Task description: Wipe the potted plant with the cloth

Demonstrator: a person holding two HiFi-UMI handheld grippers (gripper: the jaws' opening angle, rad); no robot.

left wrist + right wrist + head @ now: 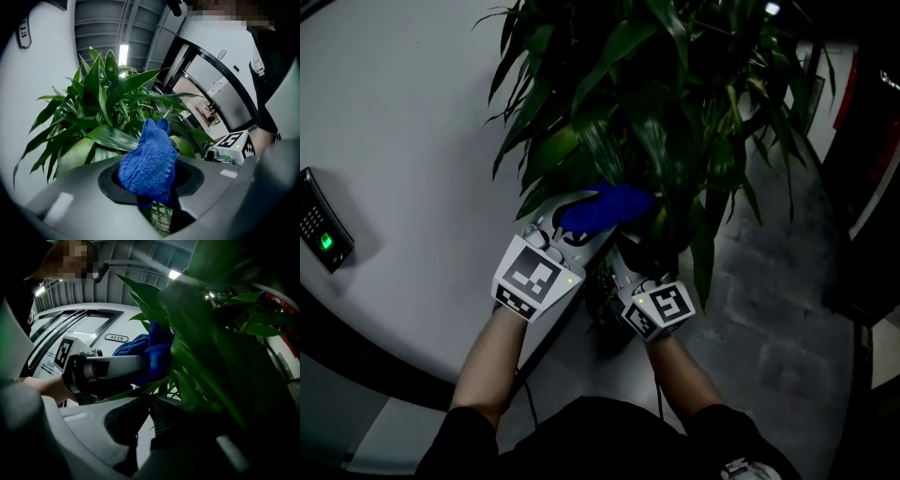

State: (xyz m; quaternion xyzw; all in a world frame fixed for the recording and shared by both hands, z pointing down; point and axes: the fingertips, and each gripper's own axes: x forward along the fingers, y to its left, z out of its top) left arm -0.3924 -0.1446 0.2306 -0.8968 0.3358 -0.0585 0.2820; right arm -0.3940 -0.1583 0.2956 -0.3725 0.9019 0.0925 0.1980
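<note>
The potted plant [656, 103] spreads its long green leaves across the top of the head view. My left gripper [581, 220] is shut on a blue knitted cloth [605, 206], which presses against a lower leaf. In the left gripper view the cloth [147, 161] bulges out of the jaws in front of the leaves [103, 117]. My right gripper [630, 251] sits just right of it, under the foliage. In the right gripper view its jaws [149, 401] meet on a narrow leaf [122, 393], with the cloth [150, 350] and the left gripper [122, 366] just above.
A curved white wall [394, 141] stands at the left, with a keypad reader [323, 234] showing a green light. Grey floor tiles [769, 309] lie to the right of the plant. A dark doorway edge [872, 187] runs down the far right.
</note>
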